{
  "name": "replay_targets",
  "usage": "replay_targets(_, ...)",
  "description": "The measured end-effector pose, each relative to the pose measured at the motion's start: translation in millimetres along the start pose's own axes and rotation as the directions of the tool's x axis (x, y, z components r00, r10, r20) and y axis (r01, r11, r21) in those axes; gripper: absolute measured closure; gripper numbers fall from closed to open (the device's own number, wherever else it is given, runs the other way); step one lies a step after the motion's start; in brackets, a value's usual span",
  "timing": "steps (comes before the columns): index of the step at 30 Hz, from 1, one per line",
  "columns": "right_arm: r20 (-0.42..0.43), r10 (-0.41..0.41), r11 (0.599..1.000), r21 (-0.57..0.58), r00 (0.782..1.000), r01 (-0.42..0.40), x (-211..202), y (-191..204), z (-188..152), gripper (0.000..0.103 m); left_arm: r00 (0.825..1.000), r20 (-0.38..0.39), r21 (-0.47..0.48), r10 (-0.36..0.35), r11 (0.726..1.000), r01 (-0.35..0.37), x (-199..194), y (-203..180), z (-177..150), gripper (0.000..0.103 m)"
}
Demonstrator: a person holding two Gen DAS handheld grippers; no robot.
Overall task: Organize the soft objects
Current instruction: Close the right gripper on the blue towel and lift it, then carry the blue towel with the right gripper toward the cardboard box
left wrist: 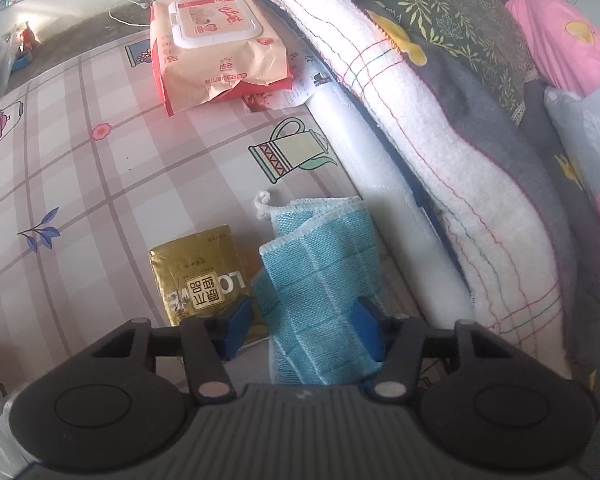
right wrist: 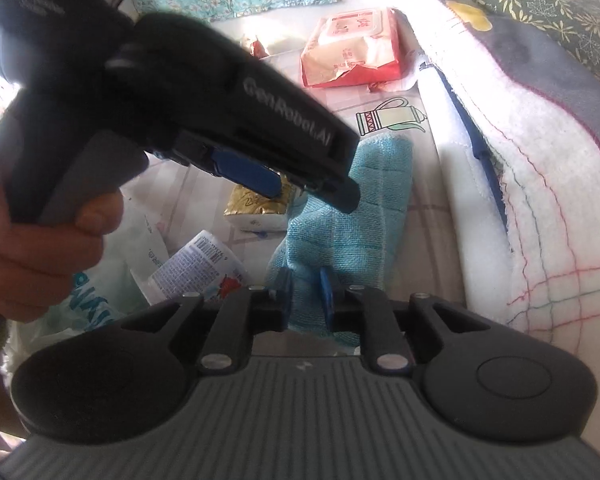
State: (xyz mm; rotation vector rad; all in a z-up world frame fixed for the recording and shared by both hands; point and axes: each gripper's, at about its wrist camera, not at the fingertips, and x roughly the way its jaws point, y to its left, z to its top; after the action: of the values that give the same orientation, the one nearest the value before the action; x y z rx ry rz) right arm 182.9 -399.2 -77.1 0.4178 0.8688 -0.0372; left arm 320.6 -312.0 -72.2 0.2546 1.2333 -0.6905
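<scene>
The soft blue woven cloth (left wrist: 324, 300) lies nearest, right under both cameras, bunched up on the checked pink sheet with teapot pictures (left wrist: 100, 184) that covers the bed. In the left wrist view the left gripper (left wrist: 302, 330) has the cloth between its blue pads (left wrist: 236, 326). The pads stand apart and there is space on the left side, so it looks part open and not pressing yet. In the right wrist view the right gripper (right wrist: 307, 292) has its pads close together with a fold of the blue cloth between them. It looks like it is pinching the cloth.

I think the step in hand is taking hold of the cloth at two spots to fold or lift it. Next, the left gripper needs to close on its part of the cloth.

Just left of the cloth lies a shiny gold tissue pack (left wrist: 202, 276). Far off sits a big red and cream wipes pack with a white lid (left wrist: 216, 44). To the right is a pile of white towel with coloured lines (left wrist: 440, 152) and grey bedding.

Only the right wrist view shows the person's hand (right wrist: 40, 248) around the black handle of the left gripper, and a white plastic bag with blue letters (right wrist: 100, 280) near the left. Only the left wrist view shows the whole gold pack.
</scene>
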Motion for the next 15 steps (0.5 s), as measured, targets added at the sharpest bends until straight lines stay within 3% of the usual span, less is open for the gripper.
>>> replay_targets(3,0.032,0.031,0.997,0.07,0.999,-0.033,-18,-13,2,0.057,1.0,0.011,0.034,0.011,0.999,-0.011,-3,1,1,0.052)
replay_targets(8,0.016,-0.051,0.984,0.174,0.999,0.048,-17,-31,12,0.056,1.0,0.009,0.02,0.012,1.0,-0.013,-3,7,2,0.06)
replay_targets(15,-0.057,-0.104,0.989,0.102,0.993,0.109,19,-22,19,0.056,1.0,0.01,-0.006,0.004,1.0,-0.004,-6,9,4,0.061)
